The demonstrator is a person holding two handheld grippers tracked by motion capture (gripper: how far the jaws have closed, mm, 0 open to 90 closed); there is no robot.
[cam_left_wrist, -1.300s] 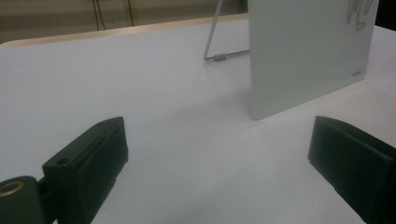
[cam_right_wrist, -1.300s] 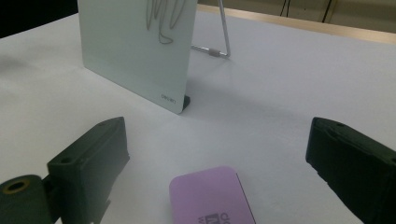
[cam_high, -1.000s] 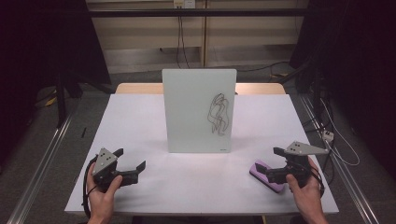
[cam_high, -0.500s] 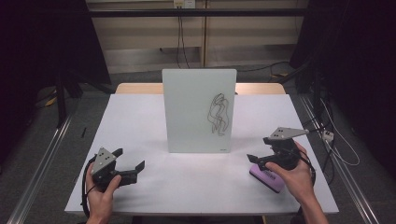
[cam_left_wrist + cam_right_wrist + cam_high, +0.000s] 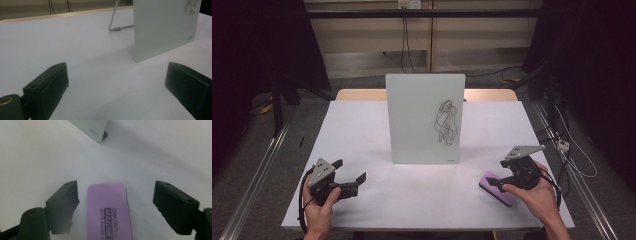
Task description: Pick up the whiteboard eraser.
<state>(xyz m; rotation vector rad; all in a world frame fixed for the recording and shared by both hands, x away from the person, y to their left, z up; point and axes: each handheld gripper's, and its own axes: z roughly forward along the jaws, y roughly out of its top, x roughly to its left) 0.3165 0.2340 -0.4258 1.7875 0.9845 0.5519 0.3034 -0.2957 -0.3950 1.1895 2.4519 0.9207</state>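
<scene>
Right gripper view: the purple eraser [image 5: 108,211] lies flat on the white table [image 5: 37,152] between my right gripper [image 5: 115,200], whose jaws have just been closing yet stand clear of both its sides. A second ago I was farther toward 3 o'clock. The eraser's near end is cut off. High view: it sits near the table's 5 o'clock corner; the whiteboard [image 5: 426,118] stands centre, open surface between. My left gripper [image 5: 354,181] rests open, empty, at 7 o'clock.
</scene>
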